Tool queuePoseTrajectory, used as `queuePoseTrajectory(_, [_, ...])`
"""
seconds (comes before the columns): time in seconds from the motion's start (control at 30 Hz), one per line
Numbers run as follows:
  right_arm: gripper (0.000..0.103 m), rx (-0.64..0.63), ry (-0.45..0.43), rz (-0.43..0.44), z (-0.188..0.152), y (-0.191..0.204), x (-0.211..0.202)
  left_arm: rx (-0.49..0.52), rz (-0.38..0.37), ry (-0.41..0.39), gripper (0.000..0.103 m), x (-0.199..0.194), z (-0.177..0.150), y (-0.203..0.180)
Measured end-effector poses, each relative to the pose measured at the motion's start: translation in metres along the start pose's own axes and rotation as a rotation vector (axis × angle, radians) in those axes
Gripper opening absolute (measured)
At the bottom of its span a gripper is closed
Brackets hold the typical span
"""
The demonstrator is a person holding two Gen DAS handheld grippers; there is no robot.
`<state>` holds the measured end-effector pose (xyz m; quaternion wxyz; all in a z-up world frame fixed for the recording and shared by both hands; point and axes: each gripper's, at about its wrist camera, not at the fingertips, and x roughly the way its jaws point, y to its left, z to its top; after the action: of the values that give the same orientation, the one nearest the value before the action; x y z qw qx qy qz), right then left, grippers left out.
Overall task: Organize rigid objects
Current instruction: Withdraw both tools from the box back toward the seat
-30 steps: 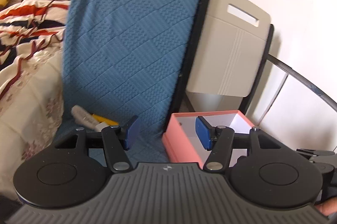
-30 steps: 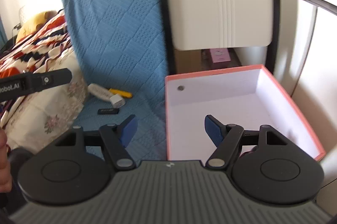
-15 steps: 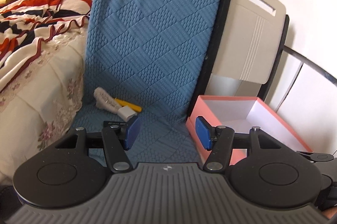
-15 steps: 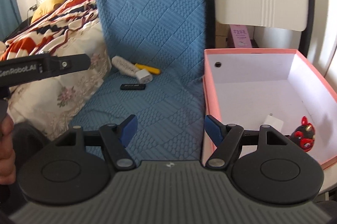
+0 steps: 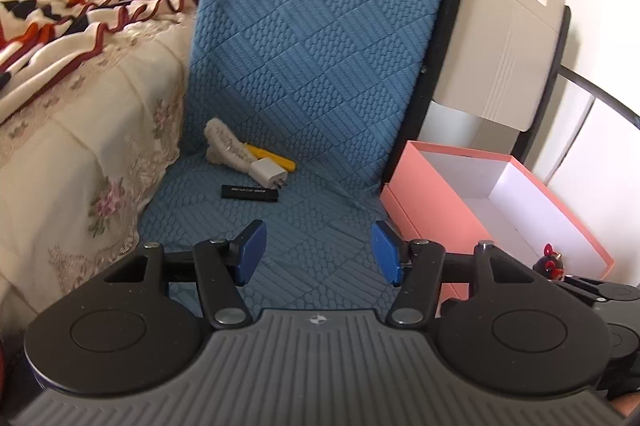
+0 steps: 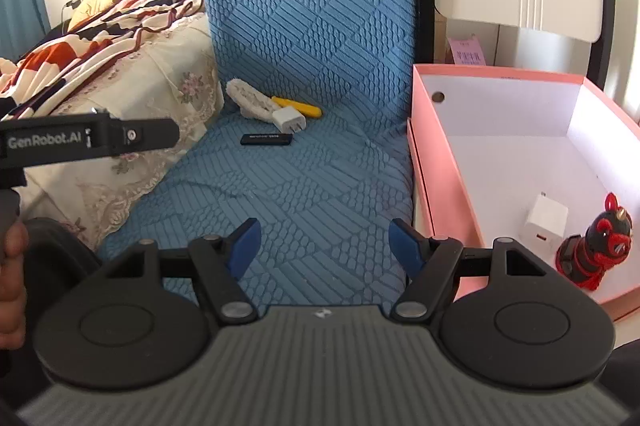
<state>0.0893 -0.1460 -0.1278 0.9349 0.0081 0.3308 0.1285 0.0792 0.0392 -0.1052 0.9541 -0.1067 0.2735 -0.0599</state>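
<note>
Your left gripper (image 5: pixel 318 252) released, empty, low centre over blue cover (image 5: pixel 312 65). Your right gripper (image 6: pixel 325 246) likewise released. White charger (image 5: pixel 267 173), black stick (image 5: pixel 249 192), yellow tool (image 5: pixel 276 160) mid-frame; pink box (image 6: pixel 448 181) at right holds second charger (image 6: pixel 543 224), red figurine (image 6: pixel 592 246).

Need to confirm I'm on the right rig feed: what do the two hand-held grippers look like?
Both match: the left hand-held gripper and right hand-held gripper each have a ribbed grey front plate, two round black discs, black linkage arms with silver pivots, and blue finger pads. The right view shows white "GenRobot.AI" lettering on the left unit's black side.
</note>
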Motion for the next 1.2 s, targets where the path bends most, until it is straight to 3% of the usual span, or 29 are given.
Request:
queuePoseTrajectory(0.23, [0.073,0.001,-0.01,0.017,-0.001,0.005,0.014,-0.009,0.046,0.03,0.064,0.026,-0.007,0.011])
queuePoseTrajectory(0.5, [0.073,-0.017,-0.03,0.072,0.008,0.011,0.041,-0.023,0.009,0.061,0.064,0.061,-0.002,0.012])
queuePoseTrajectory(0.8, [0.073,0.062,0.011,0.1,0.023,-0.005,0.078,-0.062,0.014,0.091,0.064,0.088,0.011,0.026])
queuePoseTrajectory(1.2, [0.073,0.07,0.064,0.149,0.04,-0.001,0.127,-0.096,0.044,0.126,0.064,0.119,0.025,0.045])
